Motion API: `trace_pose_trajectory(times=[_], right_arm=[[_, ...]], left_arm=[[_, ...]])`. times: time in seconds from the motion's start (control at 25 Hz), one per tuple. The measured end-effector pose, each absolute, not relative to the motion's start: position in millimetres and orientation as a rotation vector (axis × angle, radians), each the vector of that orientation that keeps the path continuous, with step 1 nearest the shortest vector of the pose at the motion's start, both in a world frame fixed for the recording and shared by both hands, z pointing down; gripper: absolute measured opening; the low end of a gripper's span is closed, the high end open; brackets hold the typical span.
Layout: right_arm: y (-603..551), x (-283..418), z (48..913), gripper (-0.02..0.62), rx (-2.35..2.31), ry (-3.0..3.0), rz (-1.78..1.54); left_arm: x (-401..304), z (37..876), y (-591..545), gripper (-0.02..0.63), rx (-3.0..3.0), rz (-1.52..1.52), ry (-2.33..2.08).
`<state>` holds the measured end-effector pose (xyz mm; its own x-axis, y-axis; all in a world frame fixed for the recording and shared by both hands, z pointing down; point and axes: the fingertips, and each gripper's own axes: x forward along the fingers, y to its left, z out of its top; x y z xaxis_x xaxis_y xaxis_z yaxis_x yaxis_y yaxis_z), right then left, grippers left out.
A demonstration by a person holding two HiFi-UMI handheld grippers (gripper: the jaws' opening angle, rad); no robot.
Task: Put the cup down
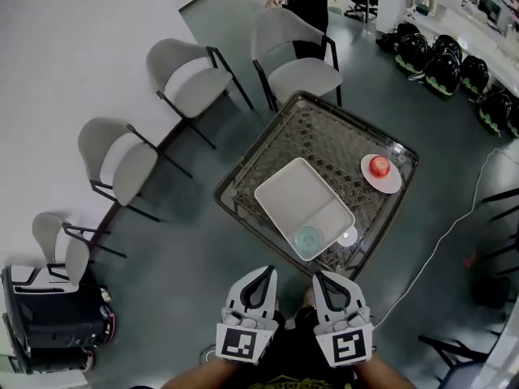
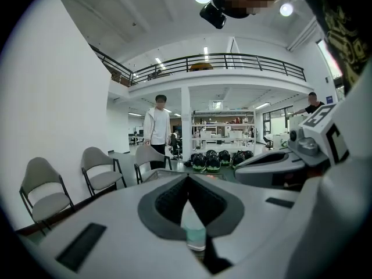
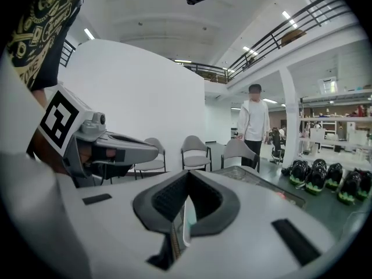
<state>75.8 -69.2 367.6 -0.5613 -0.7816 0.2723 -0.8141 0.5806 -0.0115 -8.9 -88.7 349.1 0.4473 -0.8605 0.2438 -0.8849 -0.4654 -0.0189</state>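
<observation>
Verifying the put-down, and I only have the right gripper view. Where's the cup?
Observer: The cup sits on the white tray, at its near corner, with no gripper on it.
Operator: Left gripper?
Observer: The left gripper is shut and empty, clear of the table.
Operator: Anything else on the table?
Observer: A red apple on a small plate, right of the tray.
</observation>
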Motion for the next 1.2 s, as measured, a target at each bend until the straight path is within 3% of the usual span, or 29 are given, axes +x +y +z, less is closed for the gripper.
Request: trace_pose_trajectory(times=[1.2], right_arm=[[4, -1, 325, 0.006, 1.676, -2.399, 0.203]], left_arm=[[-86, 312, -12, 0.006, 2.778, 0.221, -1.252]])
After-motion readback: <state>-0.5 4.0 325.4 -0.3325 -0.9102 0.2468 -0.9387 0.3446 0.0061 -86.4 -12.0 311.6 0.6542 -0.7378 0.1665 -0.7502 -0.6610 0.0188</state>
